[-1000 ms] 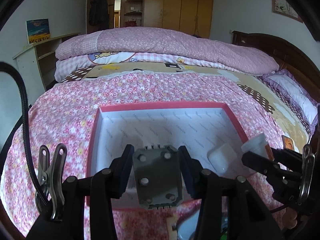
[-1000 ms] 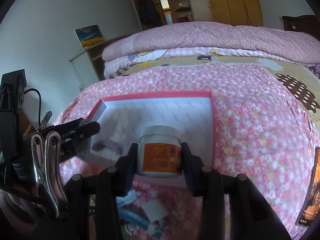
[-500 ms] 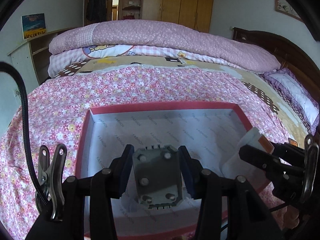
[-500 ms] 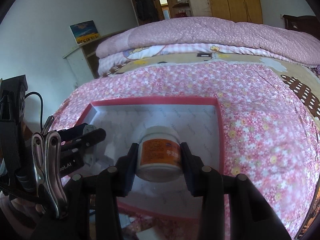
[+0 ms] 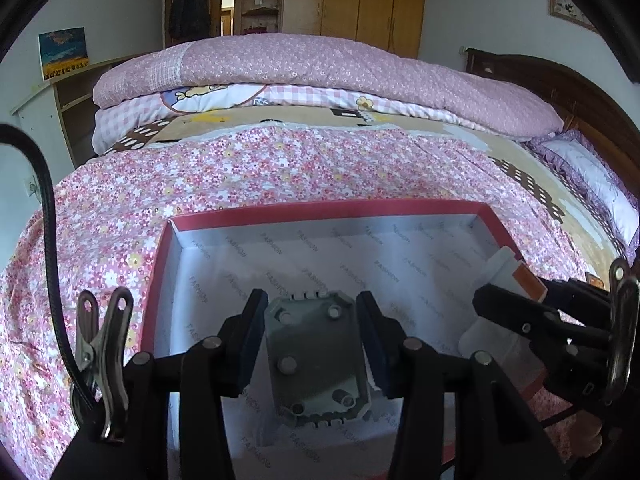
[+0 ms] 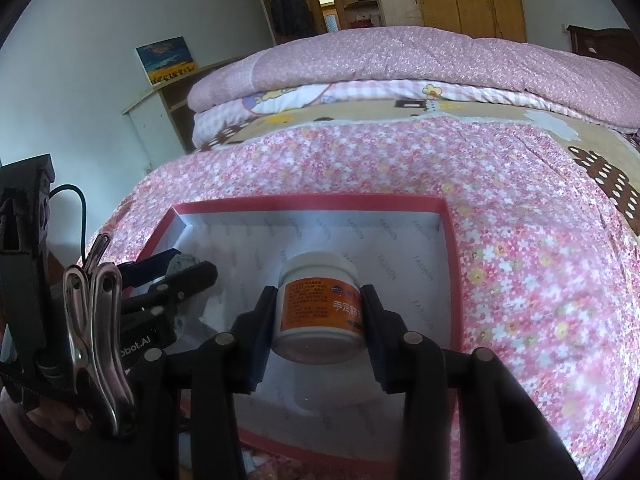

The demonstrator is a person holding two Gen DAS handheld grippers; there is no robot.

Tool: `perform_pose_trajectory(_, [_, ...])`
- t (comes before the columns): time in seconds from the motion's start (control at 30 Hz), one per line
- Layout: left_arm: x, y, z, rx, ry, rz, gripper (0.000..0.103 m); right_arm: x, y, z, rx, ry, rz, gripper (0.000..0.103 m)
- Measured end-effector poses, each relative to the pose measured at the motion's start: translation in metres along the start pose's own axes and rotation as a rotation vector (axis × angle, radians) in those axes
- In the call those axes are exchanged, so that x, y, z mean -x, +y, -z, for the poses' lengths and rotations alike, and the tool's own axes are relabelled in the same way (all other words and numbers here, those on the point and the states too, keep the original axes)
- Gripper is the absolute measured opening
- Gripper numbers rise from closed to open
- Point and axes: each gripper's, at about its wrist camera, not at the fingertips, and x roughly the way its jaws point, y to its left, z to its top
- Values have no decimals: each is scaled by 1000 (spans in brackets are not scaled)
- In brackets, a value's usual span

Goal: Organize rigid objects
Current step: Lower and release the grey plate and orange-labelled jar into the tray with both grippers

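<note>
A red-rimmed shallow box [image 5: 320, 207] with white printed lining lies on the flowered bedspread. My left gripper [image 5: 312, 344] is shut on a grey metal plate with round studs [image 5: 316, 356], held over the box's near left part. My right gripper [image 6: 320, 312] is shut on a white jar with an orange label [image 6: 320, 304], over the box [image 6: 452, 240] on its right side. In the left wrist view the right gripper [image 5: 516, 312] and the jar [image 5: 496, 276] show at the right. The right wrist view has the left gripper [image 6: 176, 272] with the grey plate [image 6: 180, 266] at the left.
The bed carries a folded pink quilt [image 5: 320, 64] at the far side and a pillow [image 5: 592, 176] at the right by a dark wooden headboard [image 5: 560, 84]. A white shelf unit [image 6: 160, 120] stands left of the bed. A black cable [image 5: 48, 216] hangs at the left.
Both grippers have moved forward and a little down over the box, each keeping its object. The box now fills more of both views and the clutter below its near edge has dropped out of sight.
</note>
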Motion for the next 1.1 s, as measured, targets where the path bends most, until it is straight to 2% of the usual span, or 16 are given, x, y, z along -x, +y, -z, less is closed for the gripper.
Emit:
perform_pose_trajectory(0.07, [0, 0, 0, -1, 3, -9, 50, 0, 0, 0, -5, 0, -4, 42])
perform_pose_trajectory(0.13, [-1, -1, 0, -6, 7, -16, 57, 2, 0, -1, -10, -9, -3, 43])
perform_pose_trajectory(0.23, [2, -3, 2, -11, 6, -24, 58, 6, 1, -3, -10, -23, 3, 52])
perform_pose_trajectory(0.37, [6, -4, 3, -12, 2, -34, 58, 13, 2, -5, -9, -39, 4, 56])
perform_pose_trajectory(1.1, [42, -3, 17, 23, 2, -46, 58, 43, 11, 11, -10, -45, -18, 59])
